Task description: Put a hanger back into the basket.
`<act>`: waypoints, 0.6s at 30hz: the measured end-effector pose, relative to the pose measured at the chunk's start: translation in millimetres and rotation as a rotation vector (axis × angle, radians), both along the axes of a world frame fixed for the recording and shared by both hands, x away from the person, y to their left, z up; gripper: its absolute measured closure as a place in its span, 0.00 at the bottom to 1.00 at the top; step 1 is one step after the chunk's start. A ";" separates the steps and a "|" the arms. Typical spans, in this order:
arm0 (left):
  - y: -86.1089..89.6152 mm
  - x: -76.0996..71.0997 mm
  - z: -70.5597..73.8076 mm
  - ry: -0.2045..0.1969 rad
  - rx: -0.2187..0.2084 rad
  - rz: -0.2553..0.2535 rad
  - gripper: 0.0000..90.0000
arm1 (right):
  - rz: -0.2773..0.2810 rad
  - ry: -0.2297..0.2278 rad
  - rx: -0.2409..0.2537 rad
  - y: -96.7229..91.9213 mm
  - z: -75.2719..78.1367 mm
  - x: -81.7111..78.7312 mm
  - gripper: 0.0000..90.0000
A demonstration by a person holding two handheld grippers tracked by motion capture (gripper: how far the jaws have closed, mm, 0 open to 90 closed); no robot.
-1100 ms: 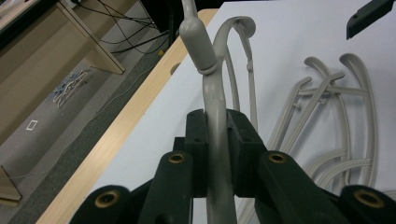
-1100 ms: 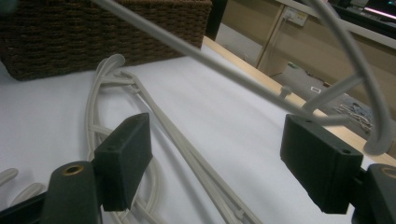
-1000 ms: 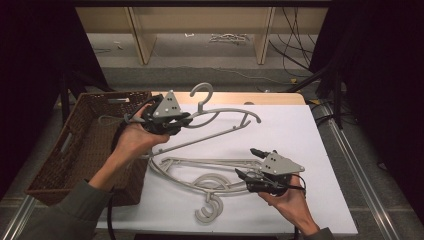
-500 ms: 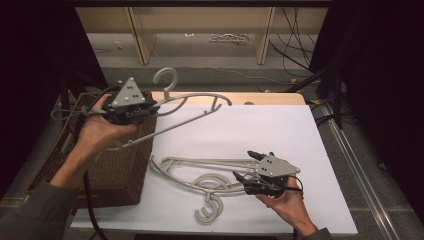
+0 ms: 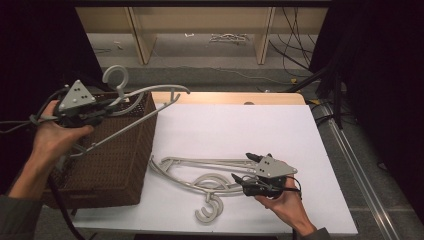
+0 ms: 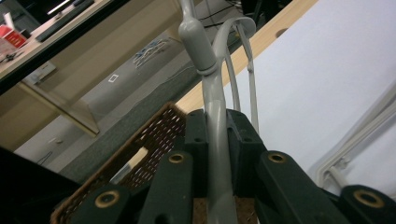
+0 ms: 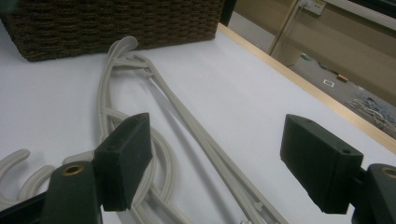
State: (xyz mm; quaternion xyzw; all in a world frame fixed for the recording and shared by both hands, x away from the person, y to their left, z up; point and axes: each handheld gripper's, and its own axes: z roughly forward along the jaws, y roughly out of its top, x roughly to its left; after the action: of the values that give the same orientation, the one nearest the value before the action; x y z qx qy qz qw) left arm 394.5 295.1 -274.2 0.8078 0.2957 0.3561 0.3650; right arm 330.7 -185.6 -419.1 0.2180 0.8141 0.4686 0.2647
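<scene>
My table (image 5: 300, 135) is covered in a white sheet, and the biggest thing on it is the brown wicker basket (image 5: 115, 155), sitting over its front-left corner. Above the basket's far rim I'm carrying a grey plastic hanger (image 5: 145, 97), its hook up and its far arm reaching toward the table's back edge. My left gripper (image 5: 102, 107) is clamped on the hanger's shoulder just below the neck — its own camera shows the grey bar (image 6: 215, 140) pinched tight between both pads.

Two more hangers (image 5: 200, 172) lie stacked near the table's front edge, hooks pointing at me. My right gripper (image 5: 240, 176) rests at their right-hand end with its jaws standing wide apart, the pads either side of the bars but pressing on nothing.

I'd judge these hangers light and stiff, with smooth, slightly slippery plastic. A long one will swing and twist if gripped far out on an arm, so near the neck is the sensible place. The thin lower bar looks the weakest part — I'd avoid squeezing there.
</scene>
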 end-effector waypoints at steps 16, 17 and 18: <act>59.7 -0.3 -21.1 -0.013 -0.052 0.140 0.89 | -0.011 0.014 0.000 -0.7 -2.4 0.8 0.25; 65.0 -1.7 -22.1 -0.018 -0.054 0.150 0.89 | -0.010 0.014 0.000 -0.8 -2.3 0.9 0.25; 65.0 -1.7 -22.1 -0.018 -0.054 0.150 0.89 | -0.010 0.014 0.000 -0.8 -2.3 0.9 0.25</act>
State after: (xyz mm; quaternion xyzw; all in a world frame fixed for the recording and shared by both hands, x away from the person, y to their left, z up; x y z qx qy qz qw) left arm 392.8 360.2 -296.2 0.7701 0.3616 0.3816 0.3613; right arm 331.6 -186.4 -421.4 0.2254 0.8147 0.4659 0.2615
